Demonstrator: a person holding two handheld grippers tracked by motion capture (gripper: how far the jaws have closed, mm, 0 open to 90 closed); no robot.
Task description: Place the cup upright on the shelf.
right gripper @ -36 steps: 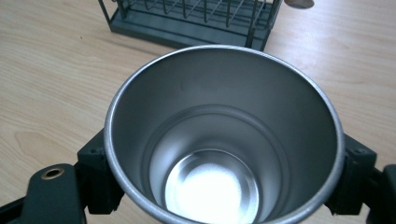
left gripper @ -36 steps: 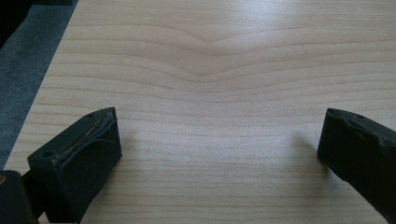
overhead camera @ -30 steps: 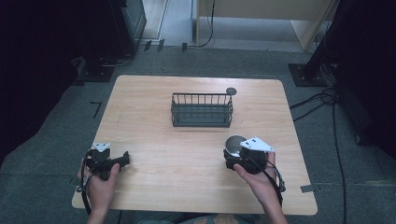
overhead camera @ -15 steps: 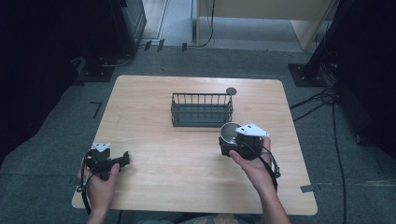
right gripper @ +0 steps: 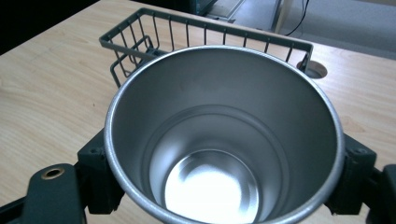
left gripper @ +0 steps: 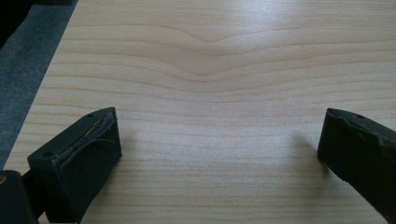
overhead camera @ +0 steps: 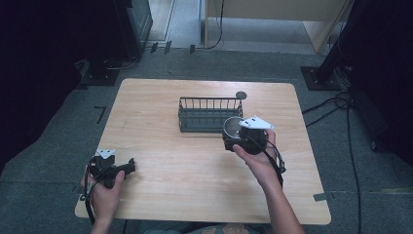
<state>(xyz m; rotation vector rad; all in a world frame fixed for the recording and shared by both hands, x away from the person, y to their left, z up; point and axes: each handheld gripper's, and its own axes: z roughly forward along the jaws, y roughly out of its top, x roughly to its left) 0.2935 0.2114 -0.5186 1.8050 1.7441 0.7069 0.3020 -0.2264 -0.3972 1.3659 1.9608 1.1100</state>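
The right gripper (overhead camera: pixel 238 139) clamps a shiny round steel cup (right gripper: pixel 224 140) just beside the dark wire basket (overhead camera: pixel 207 114) on the pale wooden table (overhead camera: pixel 195 170); the left gripper (left gripper: pixel 219 149), jaws apart, rests near the table's corner.

Light wooden tabletop (overhead camera: pixel 160 112) on grey carpeted floor (overhead camera: pixel 58 126). Beyond the tabletop, dark equipment (overhead camera: pixel 131 24) at left. Black cables (overhead camera: pixel 341 105) trail beside its right edge.

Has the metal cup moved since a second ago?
Yes. Held in the right claw, the metal cup has moved away from the person, up to the wire basket.
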